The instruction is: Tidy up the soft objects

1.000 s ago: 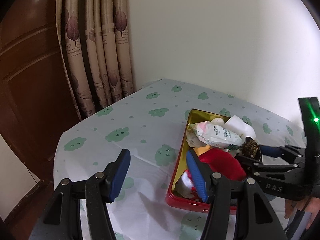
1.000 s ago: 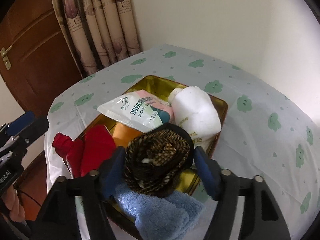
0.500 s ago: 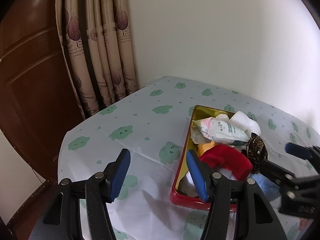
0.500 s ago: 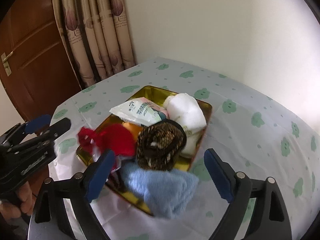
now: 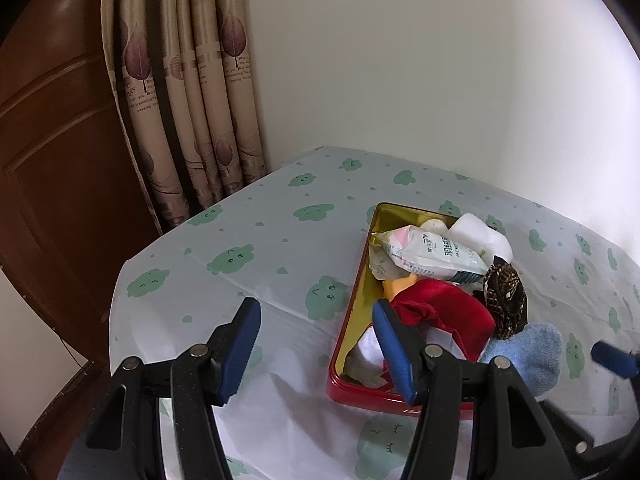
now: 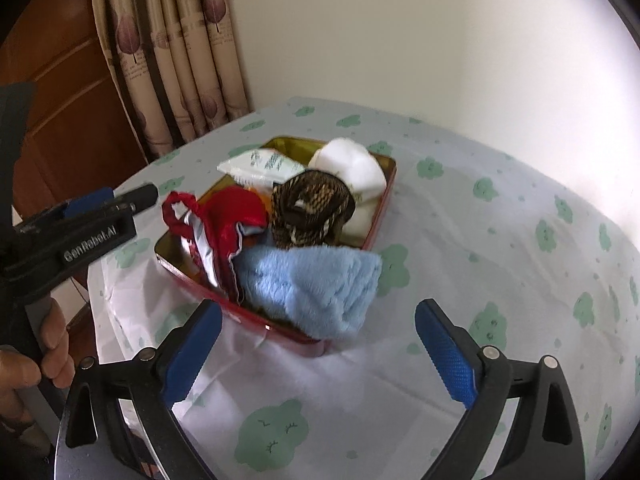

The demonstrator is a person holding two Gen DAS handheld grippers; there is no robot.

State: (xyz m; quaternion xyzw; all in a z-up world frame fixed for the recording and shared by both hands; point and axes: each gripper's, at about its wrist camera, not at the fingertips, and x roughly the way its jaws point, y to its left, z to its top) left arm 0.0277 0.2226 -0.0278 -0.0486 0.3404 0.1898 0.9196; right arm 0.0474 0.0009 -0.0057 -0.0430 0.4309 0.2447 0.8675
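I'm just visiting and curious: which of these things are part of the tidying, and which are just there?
Part of the job:
- red tin
- blue towel
- brown patterned scrunchie
- red cloth
- white roll
- white packet

Just there:
- tablecloth
- curtain
- door

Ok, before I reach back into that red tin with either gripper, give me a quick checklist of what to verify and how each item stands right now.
1. Right gripper empty: ok, jaws opening with nothing between them.
2. Left gripper empty and open: ok, only tablecloth between its fingers.
3. Brown patterned scrunchie inside the red tin: ok, it rests on the pile.
4. Blue towel fully inside the tin: not ok, it hangs over the near rim.
5. Red pouch fully inside: not ok, its drawstring end pokes over the left rim.
6. Room left in the tin: cannot tell, the pile hides most of the floor.
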